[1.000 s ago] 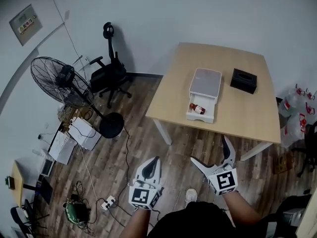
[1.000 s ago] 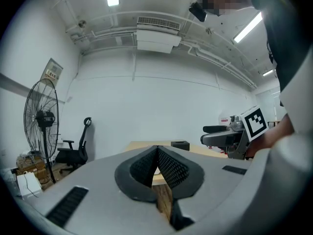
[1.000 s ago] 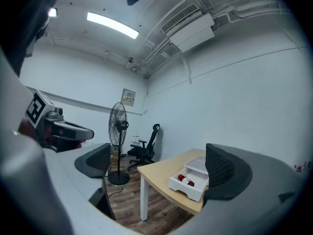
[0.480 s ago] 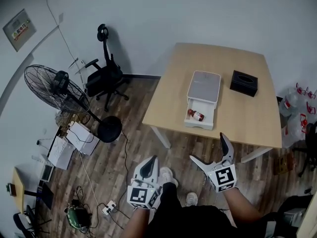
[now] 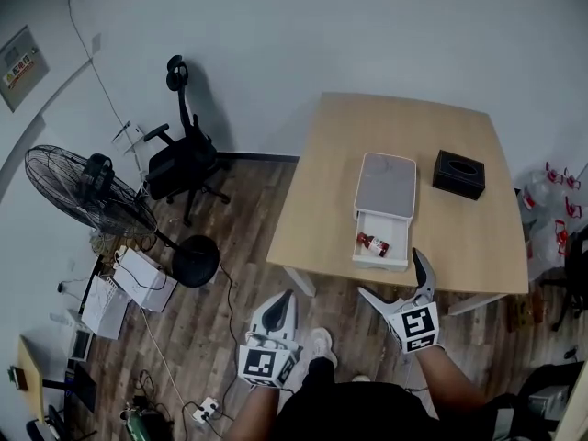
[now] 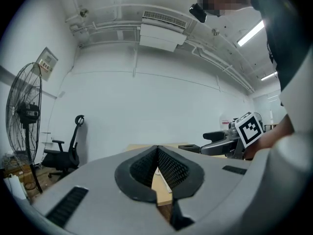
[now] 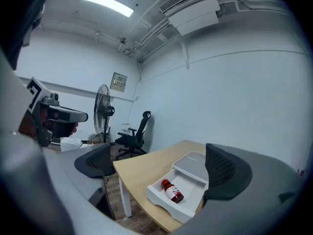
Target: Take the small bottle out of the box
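The wooden bench (image 5: pixel 331 173) carries a white box (image 5: pixel 385 184), its drawer open toward the front edge. Just short of the bench, the right tool (image 5: pixel 390 274) gapes wide and empty; the left tool (image 5: pixel 283 303) is pinched closed on nothing. The small bottle (image 5: pixel 373 243) lies sideways in the drawer.

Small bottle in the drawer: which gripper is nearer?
Right. The right gripper, open, is just short of the small bottle; the left gripper, shut, is farther back to its left.
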The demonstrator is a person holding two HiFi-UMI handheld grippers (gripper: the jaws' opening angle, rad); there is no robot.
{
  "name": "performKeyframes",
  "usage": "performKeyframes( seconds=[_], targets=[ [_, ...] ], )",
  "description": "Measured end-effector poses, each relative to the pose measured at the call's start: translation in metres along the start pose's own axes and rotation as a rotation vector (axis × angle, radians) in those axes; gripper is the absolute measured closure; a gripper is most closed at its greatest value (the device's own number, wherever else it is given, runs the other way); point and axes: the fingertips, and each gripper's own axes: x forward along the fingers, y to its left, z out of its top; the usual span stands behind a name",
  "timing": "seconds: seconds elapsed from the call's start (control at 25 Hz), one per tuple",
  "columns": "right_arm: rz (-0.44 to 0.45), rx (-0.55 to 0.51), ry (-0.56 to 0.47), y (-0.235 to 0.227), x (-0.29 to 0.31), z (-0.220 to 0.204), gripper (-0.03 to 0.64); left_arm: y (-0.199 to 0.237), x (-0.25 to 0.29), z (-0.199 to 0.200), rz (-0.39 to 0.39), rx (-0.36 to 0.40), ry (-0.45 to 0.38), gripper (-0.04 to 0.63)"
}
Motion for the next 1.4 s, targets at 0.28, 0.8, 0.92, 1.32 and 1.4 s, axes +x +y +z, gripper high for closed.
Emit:
performKeyframes(
  seconds=[0.28,0.8,0.92,1.32,1.4],
  targets=[
    [-0.023,-0.009,0.098,-0.016,0.062,-0.022,0.029,0.040,0.050,0.002,-0.056,-0.022,-0.023,0.582],
    [-0.002,-0.021,0.427,-0.040,0.123,-0.093,0.035,0.083,0.125,-0.012,-0.221,-0.030,-0.007,0.582],
    [0.032,-0.056,0.521,-0.047,0.128,-0.111,0.056,0.088,0.136,-0.016,-0.243,-0.016,0.006,0.582],
    [0.292,-0.163,0.881,-0.051,0.141,-0.187,0.181,0.081,0.168,-0.022,-0.252,-0.018,0.042,0.582],
    [0.341,-0.169,0.931,-0.048,0.145,-0.200,0.210,0.081,0.171,-0.025,-0.236,-0.028,0.051,0.582]
  ],
)
